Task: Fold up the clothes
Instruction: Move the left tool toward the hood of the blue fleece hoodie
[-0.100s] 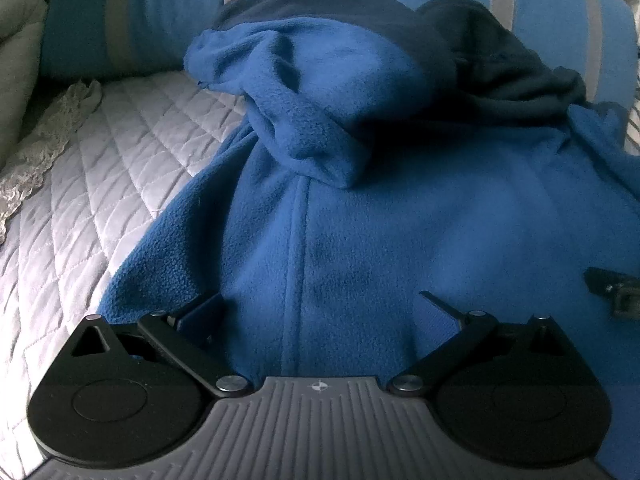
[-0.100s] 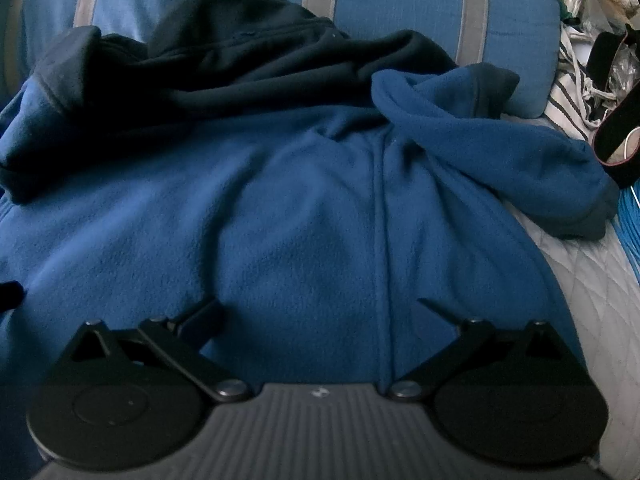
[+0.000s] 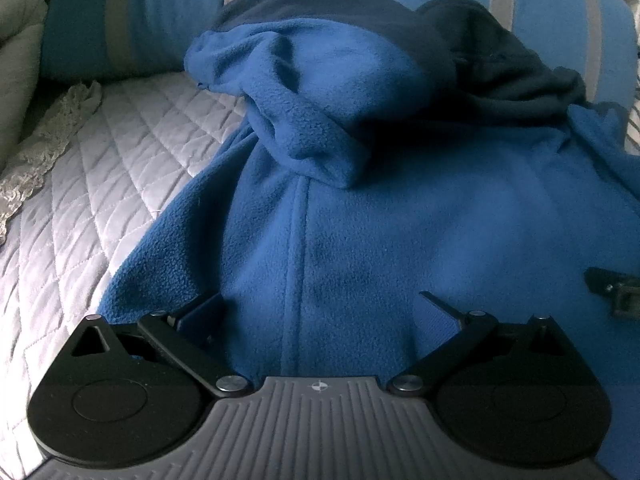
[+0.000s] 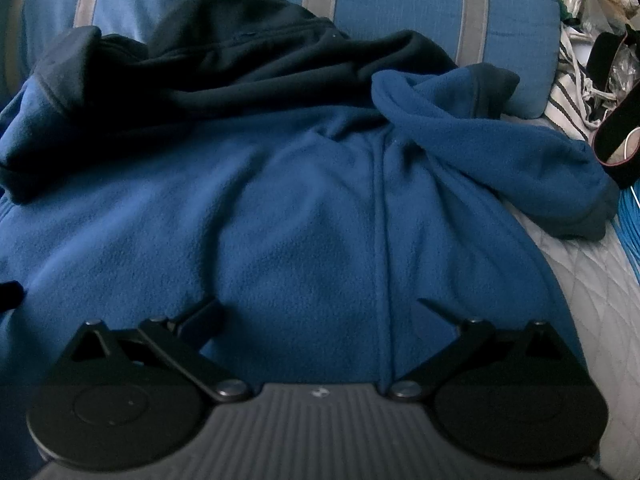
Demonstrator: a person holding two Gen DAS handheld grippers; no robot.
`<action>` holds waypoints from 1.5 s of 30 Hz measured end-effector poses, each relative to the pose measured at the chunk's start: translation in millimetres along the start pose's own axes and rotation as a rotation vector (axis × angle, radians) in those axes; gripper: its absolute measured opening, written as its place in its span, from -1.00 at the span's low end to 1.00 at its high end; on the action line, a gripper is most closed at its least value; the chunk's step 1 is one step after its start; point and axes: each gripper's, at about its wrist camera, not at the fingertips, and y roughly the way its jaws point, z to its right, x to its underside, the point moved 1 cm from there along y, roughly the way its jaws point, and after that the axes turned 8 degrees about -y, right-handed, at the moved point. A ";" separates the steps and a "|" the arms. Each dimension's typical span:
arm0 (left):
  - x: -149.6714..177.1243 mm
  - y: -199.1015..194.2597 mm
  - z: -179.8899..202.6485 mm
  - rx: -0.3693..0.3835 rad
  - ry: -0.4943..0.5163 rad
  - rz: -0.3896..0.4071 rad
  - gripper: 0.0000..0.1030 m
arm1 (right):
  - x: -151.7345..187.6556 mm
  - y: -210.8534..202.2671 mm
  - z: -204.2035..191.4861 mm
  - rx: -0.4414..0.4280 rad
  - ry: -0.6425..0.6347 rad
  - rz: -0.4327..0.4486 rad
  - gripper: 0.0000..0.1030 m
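Observation:
A blue fleece jacket (image 3: 400, 220) with a dark navy hood (image 3: 500, 64) lies spread on the bed, its lower hem towards me. Its left sleeve (image 3: 304, 120) is folded in over the chest. In the right wrist view the same jacket (image 4: 280, 220) fills the frame, with its right sleeve (image 4: 500, 160) lying out over the quilt. My left gripper (image 3: 320, 308) is open at the hem near the jacket's left edge, with fleece bulging between its fingers. My right gripper (image 4: 320, 308) is open at the hem too, astride the side seam (image 4: 380, 260). A tip of the right gripper (image 3: 616, 292) shows at the left view's right edge.
A white quilted bedspread (image 3: 80, 208) lies under the jacket. Blue pillows with grey stripes (image 4: 400, 4) stand behind it. A lace-edged cloth (image 3: 44, 148) lies at the far left. At the far right are a striped cloth (image 4: 568, 92) and a dark strap (image 4: 616, 140).

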 end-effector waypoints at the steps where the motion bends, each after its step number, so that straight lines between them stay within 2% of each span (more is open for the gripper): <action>1: 0.3 -0.1 0.1 0.001 -0.001 0.004 1.00 | 0.4 0.0 0.1 0.000 0.000 -0.001 1.00; 13: -2.9 -1.6 3.2 -0.012 0.012 -0.004 1.00 | 4.6 -0.7 -1.6 0.012 -0.006 -0.009 1.00; 22: -9.3 -0.6 8.0 -0.048 0.009 -0.021 1.00 | 4.8 -0.7 -3.6 0.024 -0.005 -0.002 1.00; 29: -17.9 5.5 6.2 -0.061 -0.001 -0.034 1.00 | 11.5 -1.2 -7.0 0.043 -0.011 0.055 1.00; 34: -22.0 7.7 3.8 -0.061 -0.006 -0.041 1.00 | 11.4 -0.6 -5.1 0.037 -0.011 0.064 1.00; 42: -42.3 19.4 -1.7 -0.086 -0.023 -0.095 1.00 | 3.8 5.0 -5.9 0.018 -0.052 0.003 1.00; 45: -47.6 25.0 -5.8 -0.096 -0.059 -0.098 1.00 | -3.1 8.2 -4.7 0.002 -0.061 -0.041 1.00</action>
